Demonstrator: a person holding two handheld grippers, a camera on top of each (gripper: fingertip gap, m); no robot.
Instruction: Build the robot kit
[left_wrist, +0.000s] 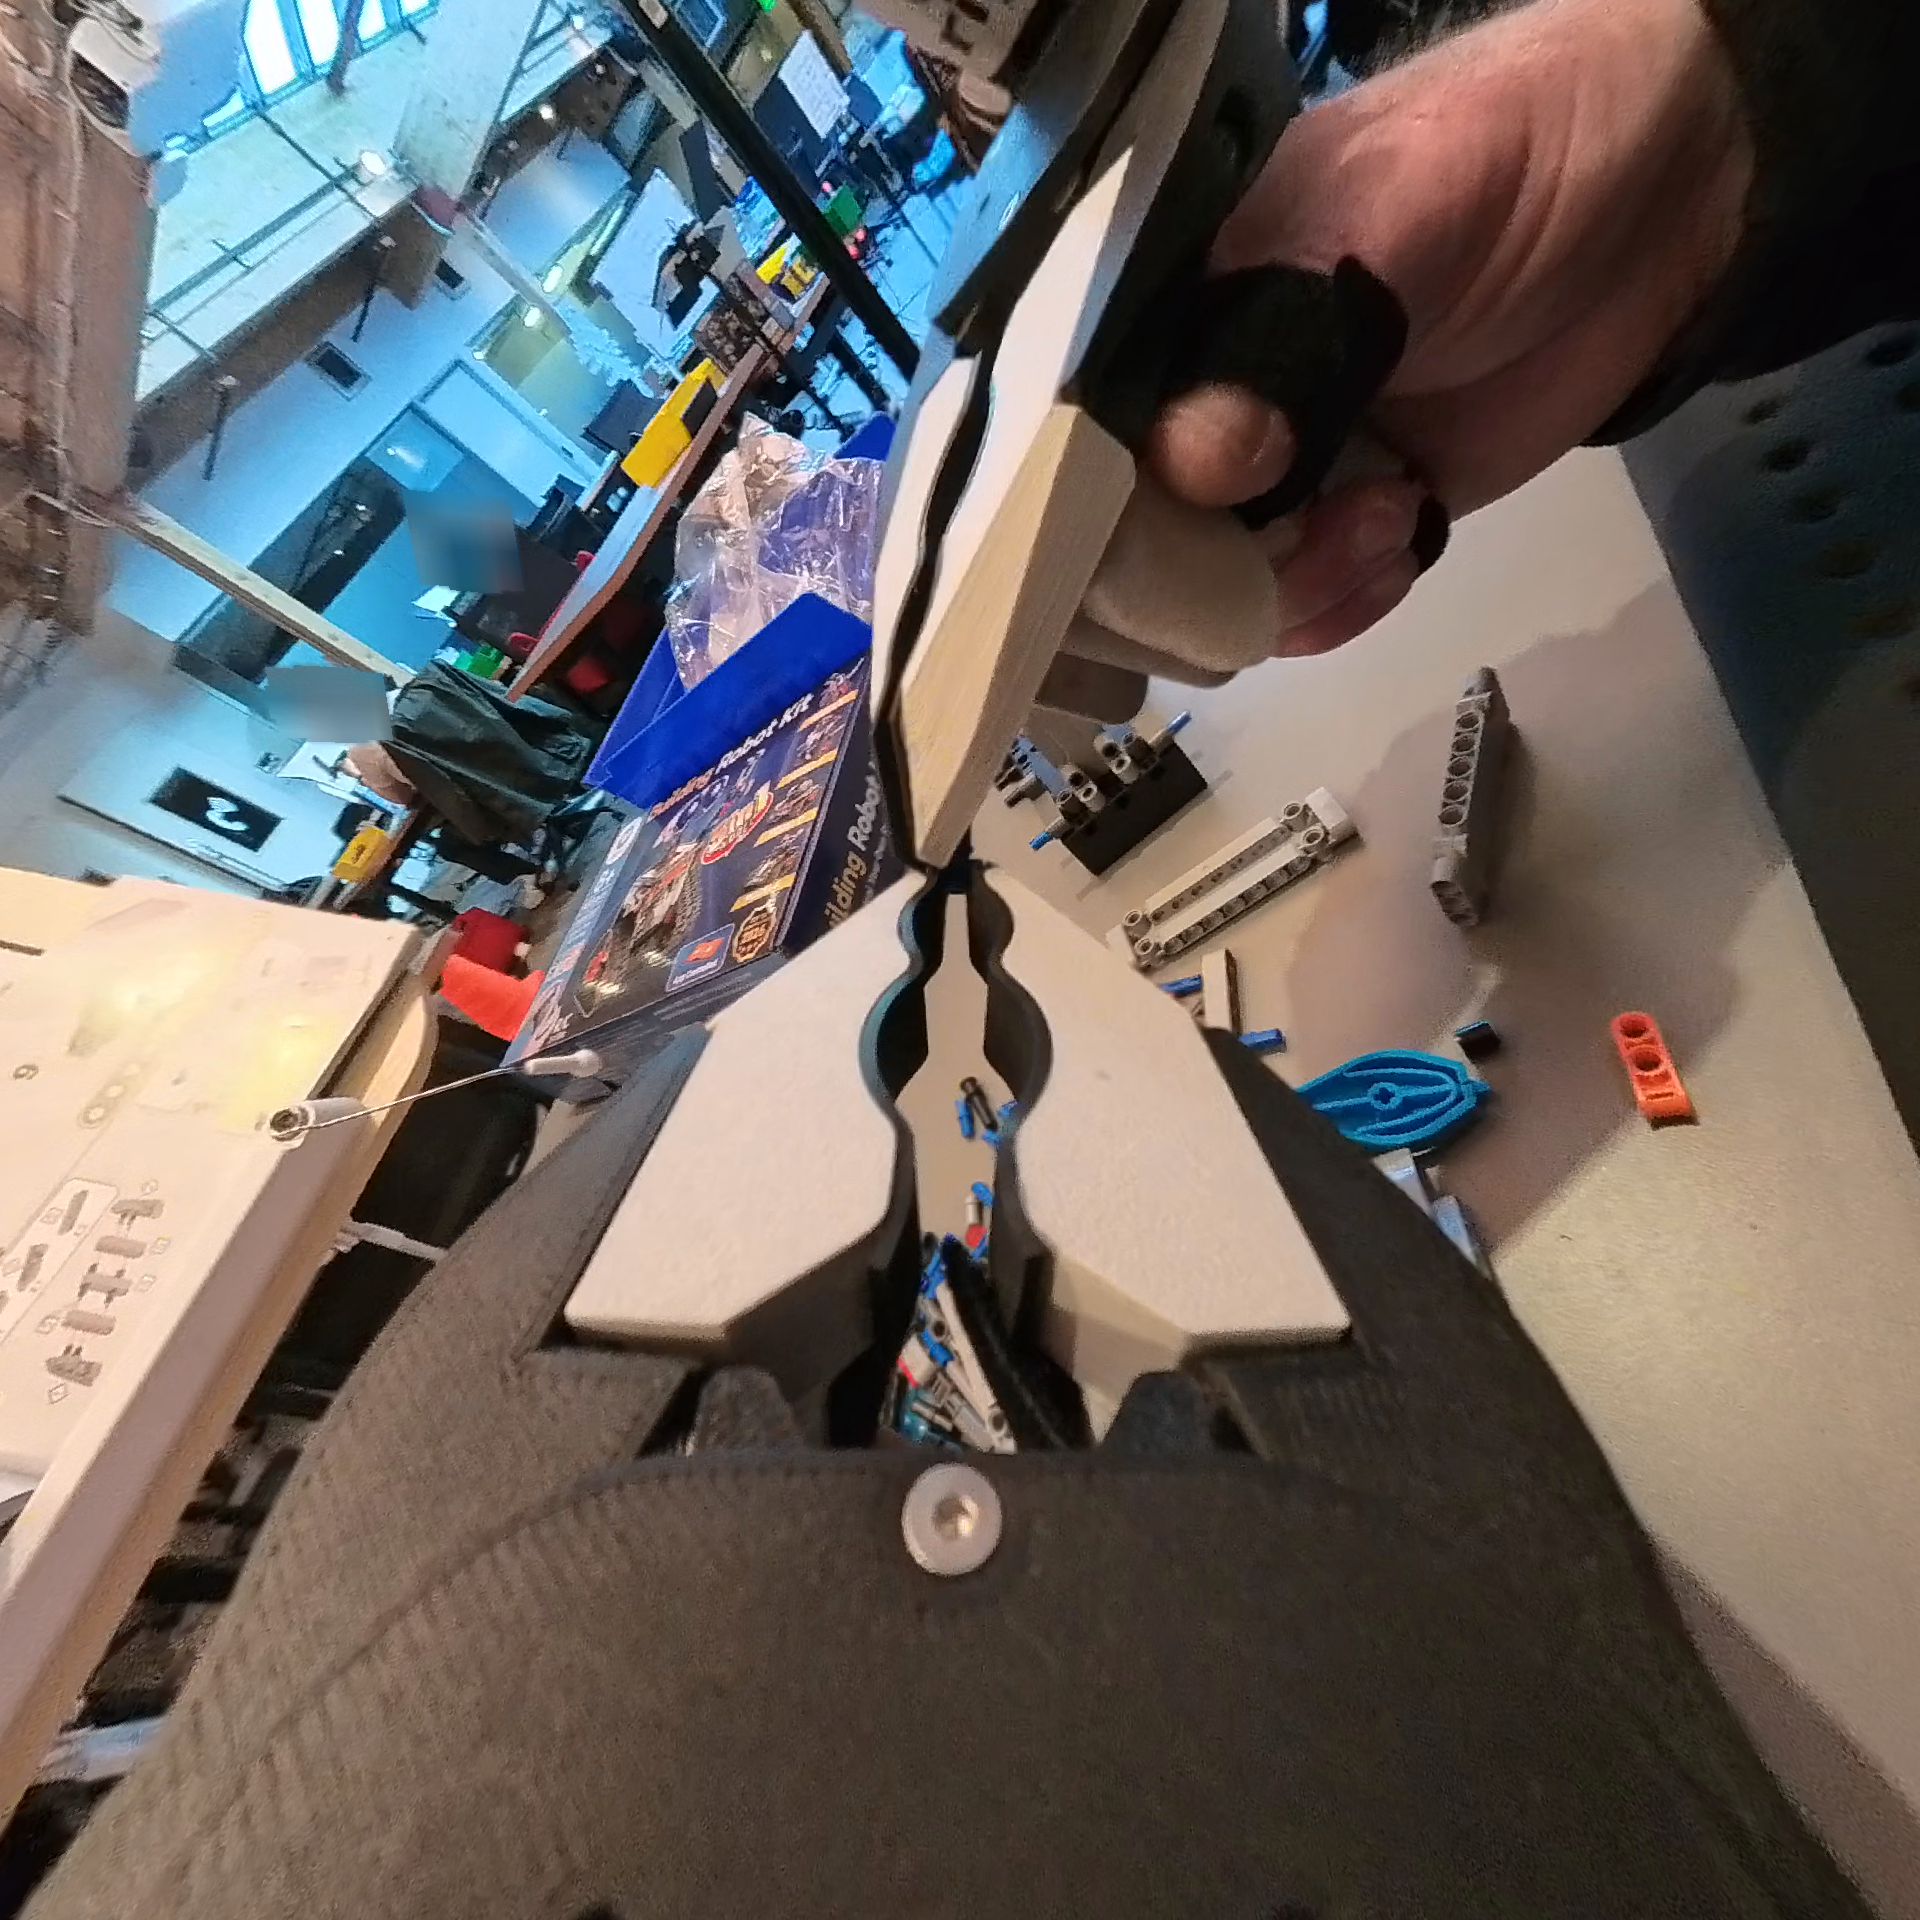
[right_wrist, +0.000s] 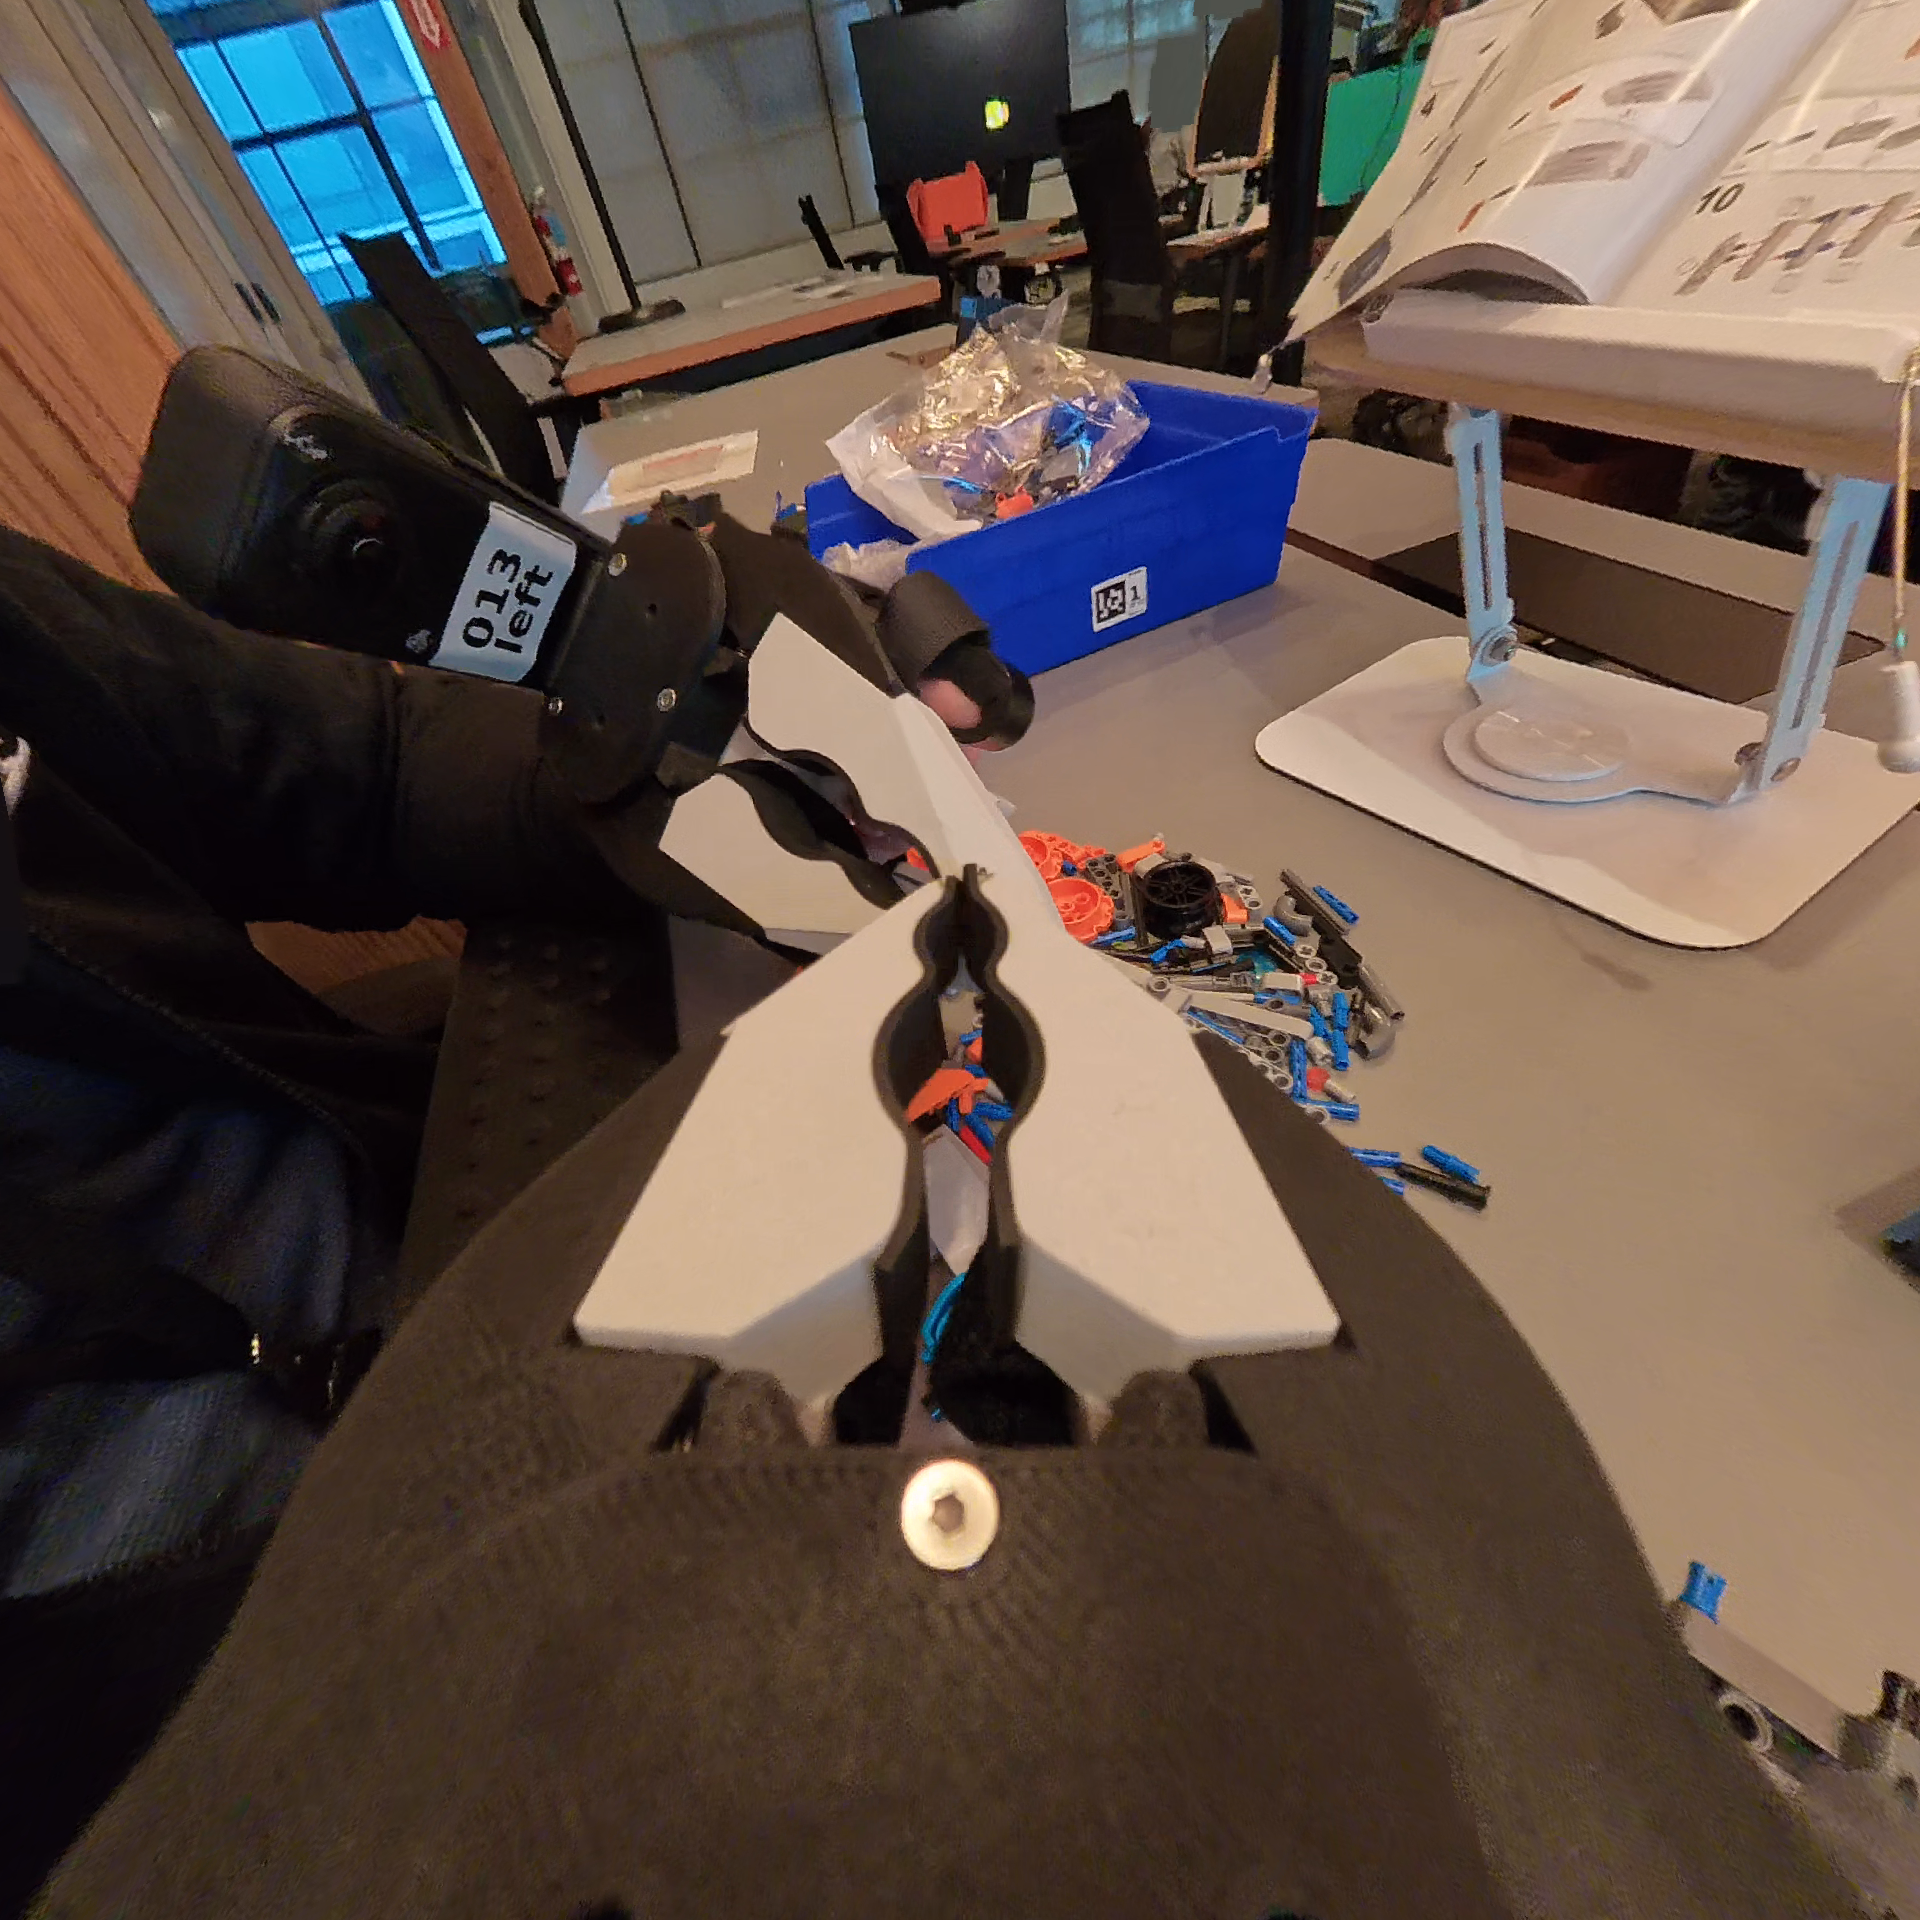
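My left gripper (left_wrist: 951, 896) is shut and hangs above the grey table (left_wrist: 1714, 1299). My right gripper (left_wrist: 935, 844) comes down from above, held by a bare hand (left_wrist: 1475, 239), and its shut tips touch the left one's tips. In the right wrist view my right gripper (right_wrist: 969, 902) is shut, and the left gripper (right_wrist: 928, 860) meets it tip to tip from the left. I cannot tell whether a small part is pinched where the tips meet. A pile of small building pieces (right_wrist: 1226, 966) lies on the table just beyond the tips.
A blue bin (right_wrist: 1091, 540) holding a plastic bag (right_wrist: 987, 426) stands behind. An open instruction book (right_wrist: 1662, 156) rests on a white stand (right_wrist: 1558, 810) at the right. A kit box (left_wrist: 717, 883), grey beams (left_wrist: 1236, 883), a blue oval piece (left_wrist: 1387, 1101) and an orange piece (left_wrist: 1652, 1070) lie on the table. Less than 4 cm separates the two grippers' tips. My left gripper's tips are some 12 centimetres from the blue oval piece (left_wrist: 1387, 1101).
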